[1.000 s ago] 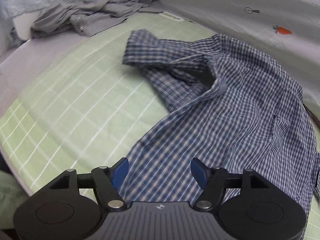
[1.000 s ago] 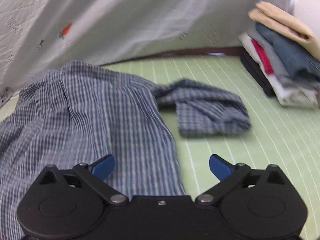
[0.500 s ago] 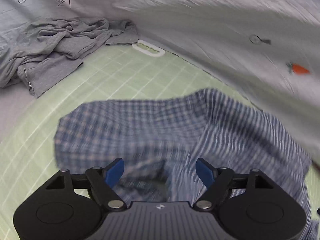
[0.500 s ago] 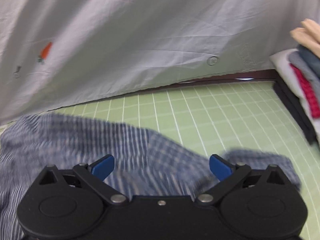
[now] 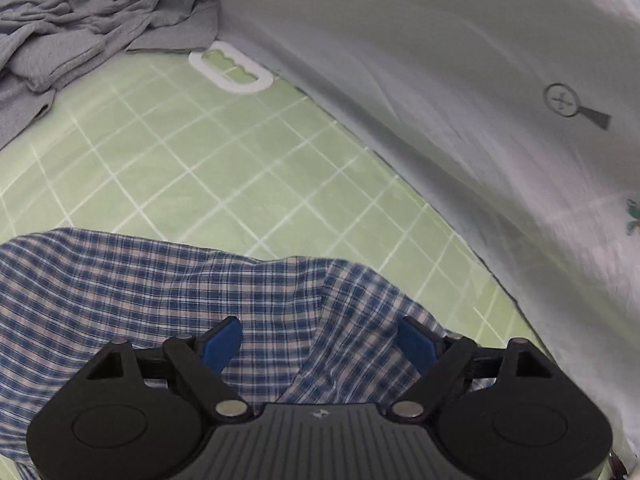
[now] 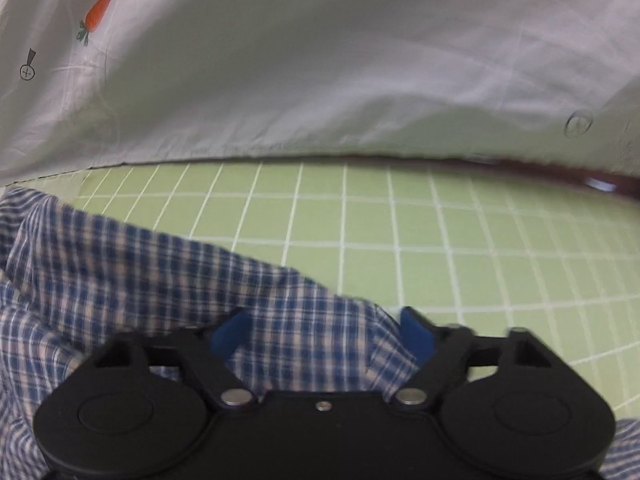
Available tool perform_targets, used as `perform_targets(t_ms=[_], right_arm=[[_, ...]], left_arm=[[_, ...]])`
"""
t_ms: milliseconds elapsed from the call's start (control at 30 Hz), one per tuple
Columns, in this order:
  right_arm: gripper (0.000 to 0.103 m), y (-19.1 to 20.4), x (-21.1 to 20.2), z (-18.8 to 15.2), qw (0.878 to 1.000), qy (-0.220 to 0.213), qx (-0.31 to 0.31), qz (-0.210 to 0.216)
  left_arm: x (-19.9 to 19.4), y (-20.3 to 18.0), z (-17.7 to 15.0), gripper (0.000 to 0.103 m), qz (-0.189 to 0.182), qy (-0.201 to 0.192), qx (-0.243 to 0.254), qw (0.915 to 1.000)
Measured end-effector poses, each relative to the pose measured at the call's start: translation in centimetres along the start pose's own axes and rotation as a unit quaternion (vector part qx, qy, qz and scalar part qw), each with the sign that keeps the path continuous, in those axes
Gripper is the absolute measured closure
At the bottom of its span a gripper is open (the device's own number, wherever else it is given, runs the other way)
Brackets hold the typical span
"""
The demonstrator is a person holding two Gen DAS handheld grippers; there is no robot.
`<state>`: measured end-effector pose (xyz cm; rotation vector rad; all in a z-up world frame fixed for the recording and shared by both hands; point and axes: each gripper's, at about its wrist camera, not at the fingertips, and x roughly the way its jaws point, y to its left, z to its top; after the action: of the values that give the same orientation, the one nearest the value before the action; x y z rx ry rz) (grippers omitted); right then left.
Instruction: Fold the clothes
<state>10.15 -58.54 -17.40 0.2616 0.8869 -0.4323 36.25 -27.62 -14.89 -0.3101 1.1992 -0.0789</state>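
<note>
Underneath, green gridded mat (image 5: pixel 224 168), white printed sheet (image 6: pixel 320 60) behind.

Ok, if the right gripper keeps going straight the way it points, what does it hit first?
Most likely the plaid shirt, already lying between the closing right gripper; the green grid mat sits beyond it.

A second ago we saw the blue-and-white checked cotton shirt (image 5: pixel 168 292) spread wide ahead of both tools. Now each view has travelled across it to its far edge, and only a crumpled band shows, near the white sheet backdrop (image 5: pixel 440 60). Left tool (image 5: pixel 320 340): jaws wider than before, over the shirt fabric. Right tool (image 6: pixel 324 334): jaws closing from full spread, shirt fabric between them. The crumpled grey garment (image 5: pixel 80 28) looms nearer. The stack of folded clothes has left the right view.
</note>
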Motion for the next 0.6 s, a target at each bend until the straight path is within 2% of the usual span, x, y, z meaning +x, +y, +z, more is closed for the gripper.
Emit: perform_targets(t_ms=[67, 100, 133, 200, 300, 433, 500, 600], right_arm=[[0.075, -0.1, -0.3, -0.3, 1.0, -0.009, 0.006, 0.0], [0.086, -0.4, -0.6, -0.4, 1.0, -0.011, 0.009, 0.008], [0.095, -0.6, -0.8, -0.5, 1.0, -0.013, 0.011, 0.018], [0.098, -1.0, -2.1, -0.8, 0.999, -0.035, 0.021, 0.025], [0.099, -1.8, -5.4, -1.6, 0.996, -0.074, 0.036, 0.017], [0.099, -3.5, -11.3, -3.0, 0.989, -0.131, 0.068, 0.006], [0.099, -4.3, -14.6, -4.5, 0.986, -0.15, 0.078, 0.012], [0.099, -4.3, -17.8, -7.6, 0.988, -0.143, 0.06, 0.008]], left_arm=[[0.4, -0.3, -0.3, 0.03, 0.011, -0.011, 0.003, 0.9999], [0.5, -0.4, -0.5, 0.047, 0.011, -0.015, 0.005, 0.9998], [0.6, -0.5, -0.8, 0.069, 0.006, -0.015, 0.009, 0.9998], [0.6, -0.5, -1.4, 0.101, -0.004, -0.012, 0.019, 0.9997], [-1.1, -0.4, -2.5, 0.103, -0.016, -0.037, 0.048, 0.998], [-6.2, 1.2, -4.3, 0.103, -0.04, -0.08, 0.087, 0.9922], [-7.8, 2.5, -5.4, 0.103, -0.048, -0.078, 0.096, 0.9913], [-9.3, 4.8, -7.5, 0.103, -0.046, -0.064, 0.101, 0.9917]])
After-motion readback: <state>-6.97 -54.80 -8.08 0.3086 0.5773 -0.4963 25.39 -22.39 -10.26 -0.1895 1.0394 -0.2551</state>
